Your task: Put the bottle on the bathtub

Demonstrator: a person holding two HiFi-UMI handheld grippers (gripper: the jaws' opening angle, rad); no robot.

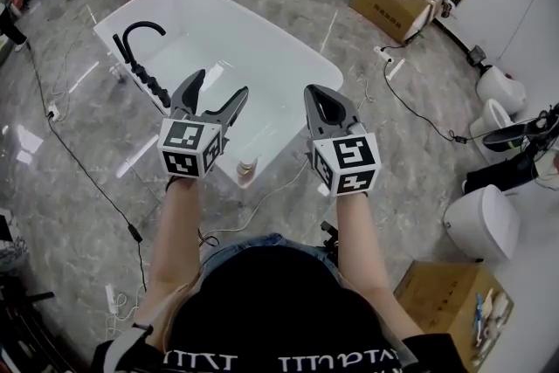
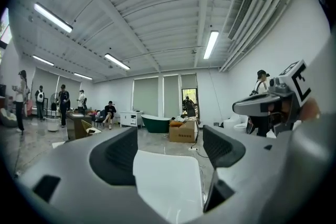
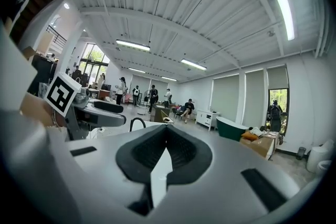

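A small tan bottle (image 1: 248,170) stands on the near rim of the white bathtub (image 1: 288,48), below and between my two grippers. My left gripper (image 1: 221,85) is held up over the tub's near end, open, with nothing between its jaws; in the left gripper view (image 2: 170,147) only the white tub (image 2: 168,186) shows in the gap. My right gripper (image 1: 318,93) is raised to the right of the bottle, shut and empty; in its own view (image 3: 165,136) the pads meet. Neither gripper touches the bottle.
A black faucet (image 1: 140,48) rises at the tub's left side. Cables (image 1: 87,179) run over the grey floor. Cardboard boxes (image 1: 397,4) lie at the back right and white toilets (image 1: 480,223) stand at the right. Several people (image 2: 63,99) are far back.
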